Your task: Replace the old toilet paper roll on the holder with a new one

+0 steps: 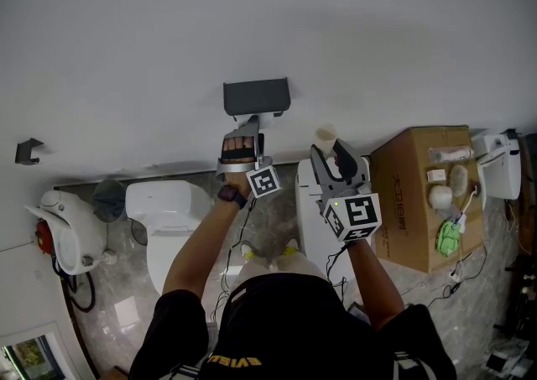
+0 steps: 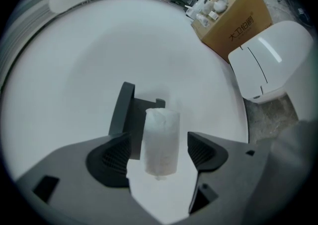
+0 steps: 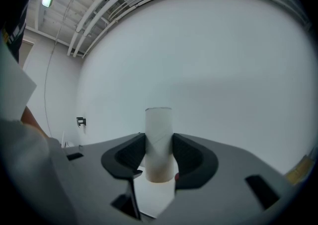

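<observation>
Dark grey wall holder (image 2: pixel 123 114): right part covered by white textured paper roll (image 2: pixel 161 140). Pale cardboard tube (image 1: pixel 325 135): lower part hidden behind your right gripper (image 1: pixel 331 156). Small items (image 1: pixel 442 196) on brown cardboard box (image 1: pixel 398 173): too small to tell.

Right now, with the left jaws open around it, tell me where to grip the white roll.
Grip the white roll across its curved sides at mid-length, coming straight in from the front, as the left gripper now points. Its long axis lies across the jaws' closing line, so the pads would meet paper, not the ends; the dark holder blocks the wall side.
</observation>
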A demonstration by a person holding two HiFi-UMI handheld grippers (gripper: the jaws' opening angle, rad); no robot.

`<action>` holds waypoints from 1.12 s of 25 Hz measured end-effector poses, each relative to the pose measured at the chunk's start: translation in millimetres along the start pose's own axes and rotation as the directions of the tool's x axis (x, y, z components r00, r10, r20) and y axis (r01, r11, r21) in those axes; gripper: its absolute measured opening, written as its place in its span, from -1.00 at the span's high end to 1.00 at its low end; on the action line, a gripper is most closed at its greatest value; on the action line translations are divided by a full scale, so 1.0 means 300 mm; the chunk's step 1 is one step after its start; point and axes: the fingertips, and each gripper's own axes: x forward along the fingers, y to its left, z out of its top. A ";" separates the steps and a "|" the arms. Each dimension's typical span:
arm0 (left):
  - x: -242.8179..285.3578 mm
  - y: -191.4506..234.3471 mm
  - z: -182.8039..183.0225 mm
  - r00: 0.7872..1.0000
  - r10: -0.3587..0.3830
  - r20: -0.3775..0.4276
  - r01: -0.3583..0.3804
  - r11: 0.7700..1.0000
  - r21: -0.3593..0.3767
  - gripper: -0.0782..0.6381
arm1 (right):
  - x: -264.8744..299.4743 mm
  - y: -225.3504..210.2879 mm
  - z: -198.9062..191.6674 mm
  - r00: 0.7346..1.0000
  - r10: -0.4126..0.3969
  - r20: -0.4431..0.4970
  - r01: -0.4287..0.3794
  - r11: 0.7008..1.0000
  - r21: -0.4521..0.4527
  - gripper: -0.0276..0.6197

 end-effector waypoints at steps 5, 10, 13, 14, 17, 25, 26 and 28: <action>-0.141 0.151 -0.027 0.984 0.174 0.038 -0.169 0.979 -0.115 -0.22 | 0.004 -0.001 0.004 1.000 -0.004 0.005 0.004 1.000 -0.002 0.38; -0.299 0.291 -0.088 0.972 0.228 0.060 -0.192 0.913 -0.360 -0.10 | 0.009 0.003 0.026 1.000 -0.004 0.016 0.004 1.000 -0.010 0.38; -0.440 0.428 -0.135 0.950 0.307 0.054 -0.240 0.831 -0.502 0.06 | 0.005 0.005 0.044 1.000 -0.007 0.021 0.008 1.000 -0.029 0.38; -0.485 0.469 -0.147 0.943 0.329 0.060 -0.242 0.796 -0.555 0.09 | 0.004 0.003 0.051 1.000 -0.010 0.023 0.011 0.999 -0.031 0.38; -0.591 0.533 -0.188 0.935 0.346 0.083 -0.194 0.691 -0.696 0.16 | -0.011 0.002 0.064 1.000 -0.016 0.025 0.016 1.000 -0.024 0.38; -0.827 0.599 -0.348 0.863 0.498 0.087 -0.157 0.427 -0.890 0.57 | -0.048 0.039 0.083 0.999 -0.017 0.039 0.018 1.000 -0.019 0.38; -0.844 0.584 -0.380 0.872 0.485 0.066 -0.127 0.355 -0.926 0.59 | -0.056 0.041 0.084 0.999 -0.021 0.039 0.022 1.000 -0.021 0.38; -0.865 0.567 -0.429 0.888 0.456 0.062 -0.101 0.323 -0.941 0.69 | -0.071 0.039 0.099 0.998 -0.028 0.051 0.029 0.999 -0.029 0.38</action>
